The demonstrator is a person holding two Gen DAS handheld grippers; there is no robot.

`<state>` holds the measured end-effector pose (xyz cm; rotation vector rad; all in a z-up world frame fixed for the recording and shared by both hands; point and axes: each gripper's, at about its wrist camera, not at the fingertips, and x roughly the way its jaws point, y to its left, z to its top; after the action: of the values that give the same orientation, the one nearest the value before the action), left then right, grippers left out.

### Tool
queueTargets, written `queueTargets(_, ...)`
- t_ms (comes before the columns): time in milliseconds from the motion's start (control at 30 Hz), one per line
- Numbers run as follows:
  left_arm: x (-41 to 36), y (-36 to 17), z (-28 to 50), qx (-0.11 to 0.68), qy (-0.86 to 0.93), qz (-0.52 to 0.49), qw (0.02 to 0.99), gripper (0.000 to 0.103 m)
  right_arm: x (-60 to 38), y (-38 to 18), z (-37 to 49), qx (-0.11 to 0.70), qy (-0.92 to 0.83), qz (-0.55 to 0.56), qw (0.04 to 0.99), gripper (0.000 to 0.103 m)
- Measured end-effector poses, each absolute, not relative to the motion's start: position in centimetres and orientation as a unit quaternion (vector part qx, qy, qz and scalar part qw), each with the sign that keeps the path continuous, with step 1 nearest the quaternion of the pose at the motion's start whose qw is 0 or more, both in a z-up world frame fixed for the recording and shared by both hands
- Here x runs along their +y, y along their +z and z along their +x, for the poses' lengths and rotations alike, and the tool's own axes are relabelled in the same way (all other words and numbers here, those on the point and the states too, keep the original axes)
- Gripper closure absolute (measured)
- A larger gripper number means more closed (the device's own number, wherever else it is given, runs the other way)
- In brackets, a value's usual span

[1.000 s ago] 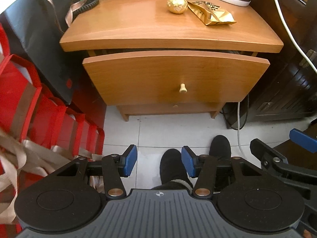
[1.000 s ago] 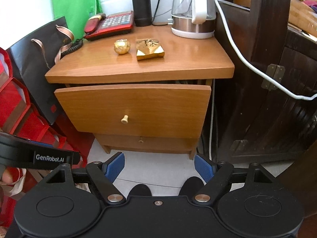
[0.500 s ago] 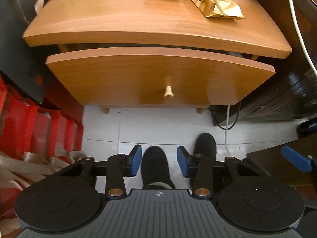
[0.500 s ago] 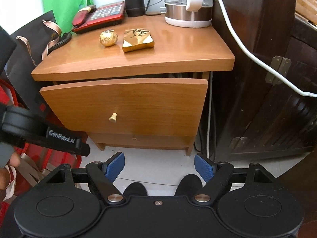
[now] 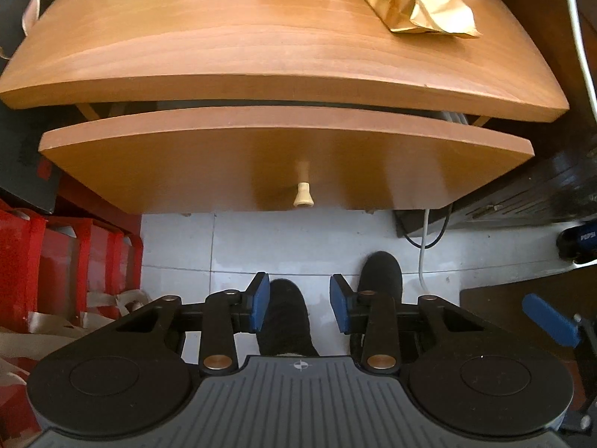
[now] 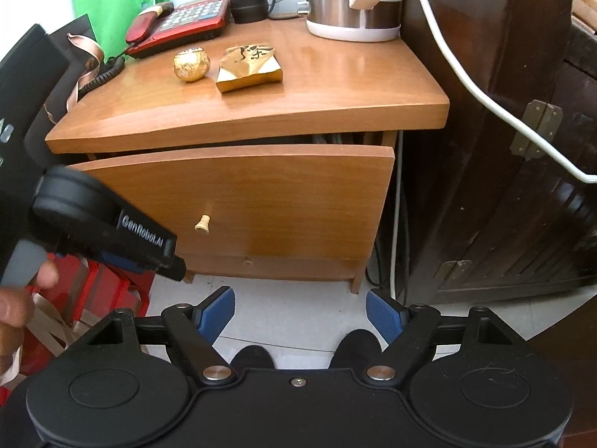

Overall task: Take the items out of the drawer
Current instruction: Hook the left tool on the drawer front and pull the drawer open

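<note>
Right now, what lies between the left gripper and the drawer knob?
Nothing solid: left wrist view shows only air over white floor tile between the empty, closing left gripper and the knob.

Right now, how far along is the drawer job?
Early. Done: the top drawer stands slightly ajar. In hand: nothing; the left gripper is closing on empty air short of the knob, the right gripper open. Left: pull the drawer out, take items.

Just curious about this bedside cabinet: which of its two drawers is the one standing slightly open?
The upper wooden drawer, with the pale peg knob: a dark gap shows above its front. The shallow lower drawer beneath looks shut.
</note>
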<state>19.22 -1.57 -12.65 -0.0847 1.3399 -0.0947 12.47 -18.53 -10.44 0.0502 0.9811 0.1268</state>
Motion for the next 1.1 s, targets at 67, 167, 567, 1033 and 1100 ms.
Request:
queueTargets(67, -1.4, -12.8, 20.0, 0.626, -0.045, -0.040, 0.777, 0.067, -18.5, -10.7, 12.6, 0.473, 0.062, 0.025, 0.879, 0.027)
queueTargets(167, -1.4, -13.0, 21.1, 0.632, -0.046, -0.039, 0.773, 0.067, -18.4, -10.9, 12.8, 0.475, 0.063, 0.025, 0.877, 0.027)
queueTargets(567, -1.2, -13.8, 24.7, 0.668, -0.053, -0.063, 0.739, 0.065, -19.3, -10.5, 14.9, 0.473, 0.071, 0.009, 0.878, 0.027)
queueTargets(1033, -1.8, -14.5, 27.3, 0.675, -0.056, -0.049, 0.734, 0.065, -20.1, -8.9, 17.7, 0.461, 0.101, -0.024, 0.881, 0.027)
queueTargets(1100, -1.9, -14.6, 27.5, 0.677, -0.057, -0.049, 0.733, 0.066, -20.2, -8.7, 18.3, 0.461, 0.106, -0.027, 0.881, 0.027)
